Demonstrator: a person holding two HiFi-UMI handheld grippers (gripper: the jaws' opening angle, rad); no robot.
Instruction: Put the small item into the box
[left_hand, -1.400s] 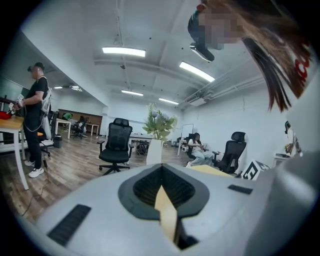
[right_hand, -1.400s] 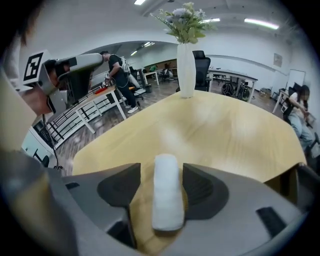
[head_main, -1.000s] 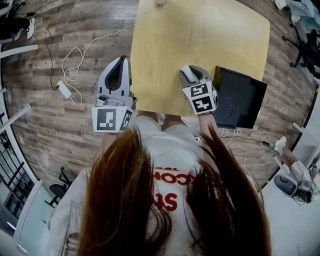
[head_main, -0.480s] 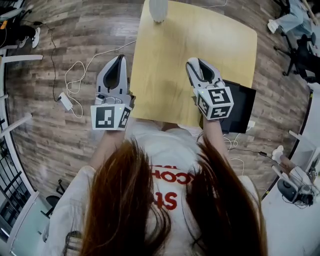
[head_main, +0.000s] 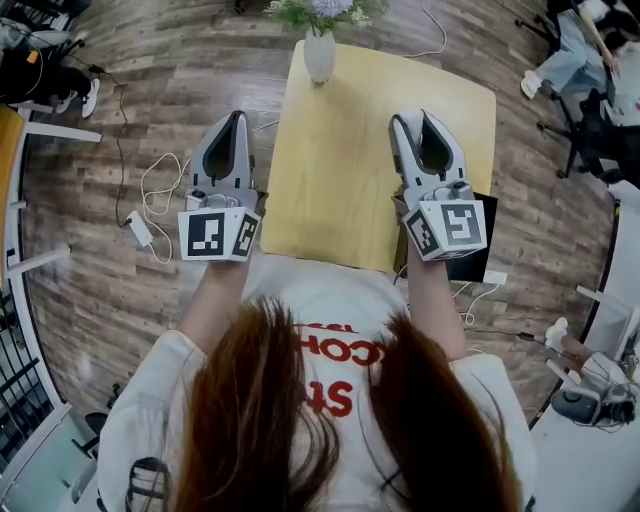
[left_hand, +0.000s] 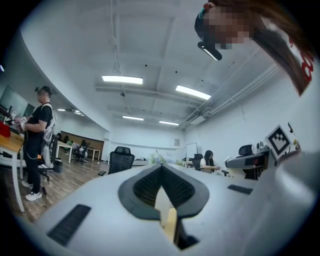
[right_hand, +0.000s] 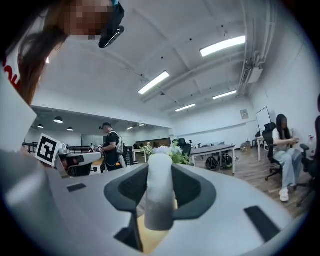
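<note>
Both grippers hover level over the near part of the yellow table (head_main: 340, 190). My left gripper (head_main: 238, 114) (left_hand: 161, 167) is at the table's left edge, its jaws meeting at the tips with nothing between them. My right gripper (head_main: 421, 113) (right_hand: 156, 167) is over the right side with its jaws apart and holds nothing. Through that gap I see the white vase (right_hand: 159, 195) with flowers, which stands at the table's far edge (head_main: 320, 55). The black box (head_main: 470, 268) lies at the table's near right corner, mostly hidden under my right gripper. No small item shows in any view.
White cables and a power adapter (head_main: 140, 228) lie on the wood floor to the left. A seated person (head_main: 560, 55) and office chairs are at the far right. A person (left_hand: 37, 135) stands by desks beyond the left gripper.
The head view has tipped forward, bringing the vase into sight. My right gripper moved forward and to the right, from beside the box to above it. The left gripper stayed nearly still.
</note>
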